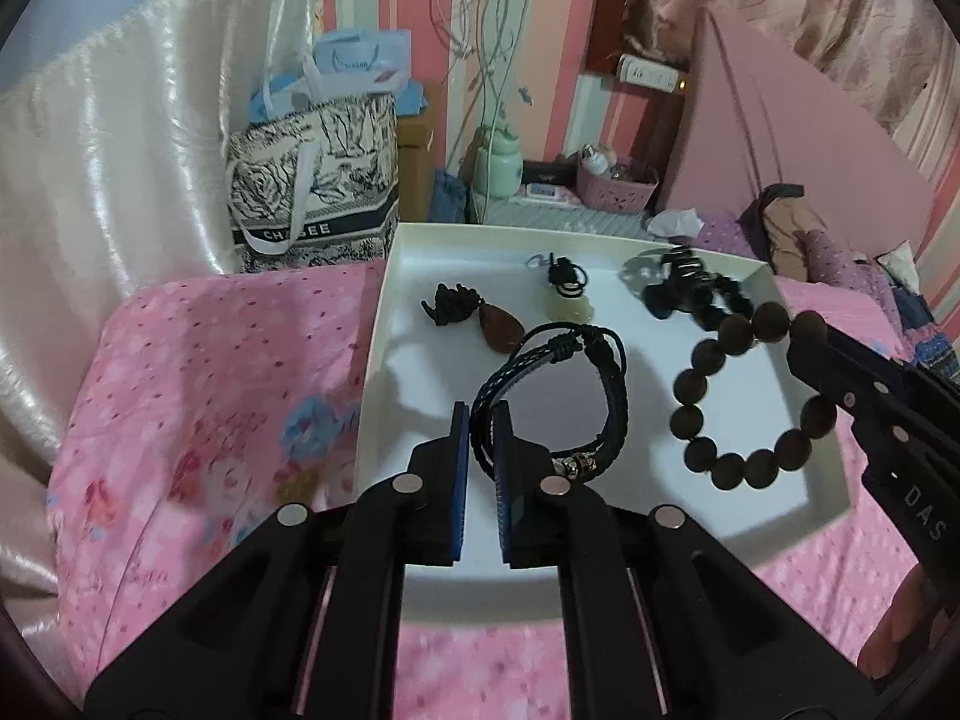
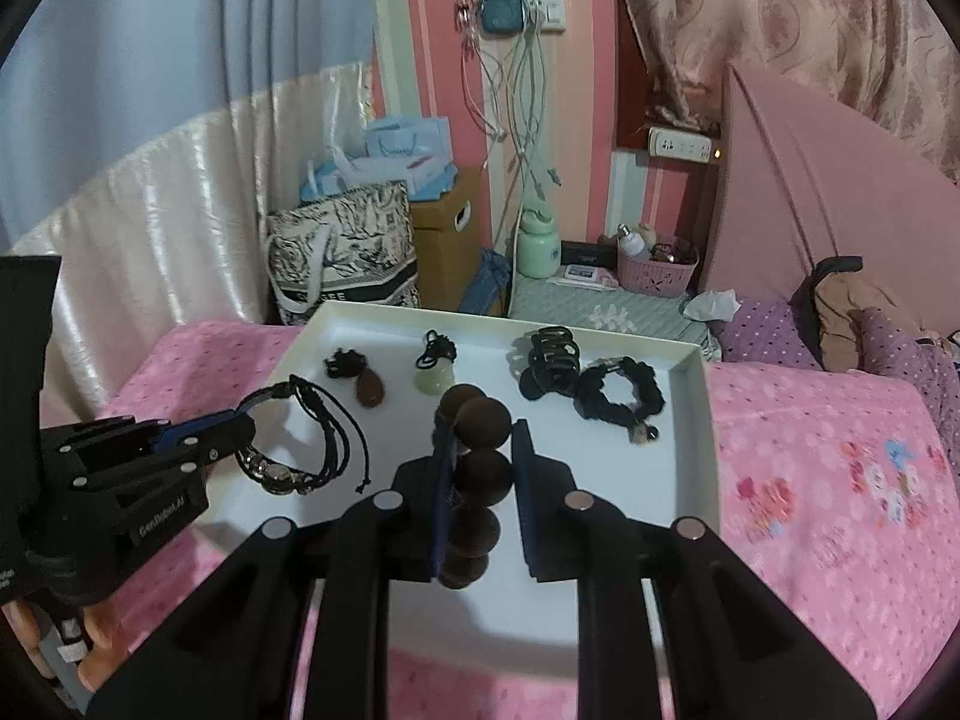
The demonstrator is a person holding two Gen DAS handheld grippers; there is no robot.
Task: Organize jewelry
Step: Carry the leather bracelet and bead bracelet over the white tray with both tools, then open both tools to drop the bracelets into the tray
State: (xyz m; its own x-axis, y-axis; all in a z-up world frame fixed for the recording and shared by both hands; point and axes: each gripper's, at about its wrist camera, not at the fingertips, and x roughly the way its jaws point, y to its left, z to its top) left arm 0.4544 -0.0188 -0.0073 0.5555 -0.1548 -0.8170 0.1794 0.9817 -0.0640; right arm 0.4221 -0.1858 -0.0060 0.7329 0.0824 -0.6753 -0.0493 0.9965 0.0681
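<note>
Two hand-held grippers worked over a shallow white tray (image 2: 690, 420) that lay on a pink floral bedspread (image 1: 198, 420). The left gripper (image 1: 482, 420) was clenched on a black braided cord bracelet (image 1: 564, 396), its blue-padded fingers pinching the strands at the bracelet's near left side; in the right wrist view the same bracelet (image 2: 306, 444) hung from that gripper (image 2: 240, 429) above the tray's left part. The right gripper (image 2: 483, 450) grasped a dark wooden bead bracelet (image 2: 480, 420), seen edge-on between its fingers, one bead pressed against the left pad while a small gap showed at the right pad. From the left wrist view the bead bracelet (image 1: 744, 396) formed a full ring over the tray's right side, with the right gripper (image 1: 807, 354) gripping its far right beads.

Farther back on the tray floor lay a brown teardrop pendant (image 2: 370, 387) on a bunched black cord, a pale green jade pendant (image 2: 435, 375) just to its right, a black claw hair clip (image 2: 549, 360), and a black scrunchie (image 2: 618, 396) nearest the tray's right wall. Behind the bed stood a printed tote bag (image 1: 312, 192).
</note>
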